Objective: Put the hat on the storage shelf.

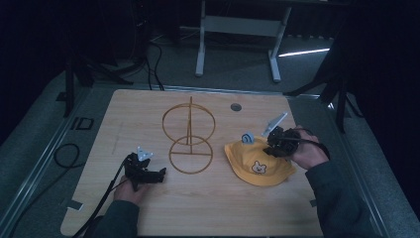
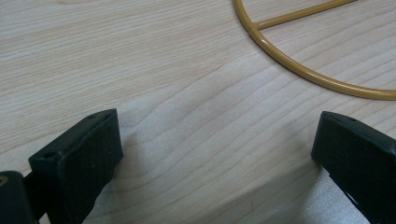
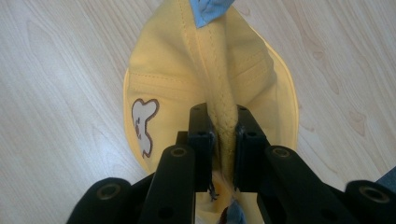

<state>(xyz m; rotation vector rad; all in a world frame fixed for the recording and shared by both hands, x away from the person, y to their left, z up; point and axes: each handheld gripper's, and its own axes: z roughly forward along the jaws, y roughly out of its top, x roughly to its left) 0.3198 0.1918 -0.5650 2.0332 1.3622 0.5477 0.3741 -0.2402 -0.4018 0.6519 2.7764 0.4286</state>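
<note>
One yellow hat (image 1: 258, 166) lay flat on the counter (image 1: 208, 208), right of the wire stand (image 1: 189, 141). Right gripper (image 1: 277, 141) fingers clamped a crown fold; left gripper (image 1: 148, 173) fingers stood apart. Risk: thin pinch slipping when lifted (soft fabric). Long axis ran along the fold, bear patch facing the person.
</note>
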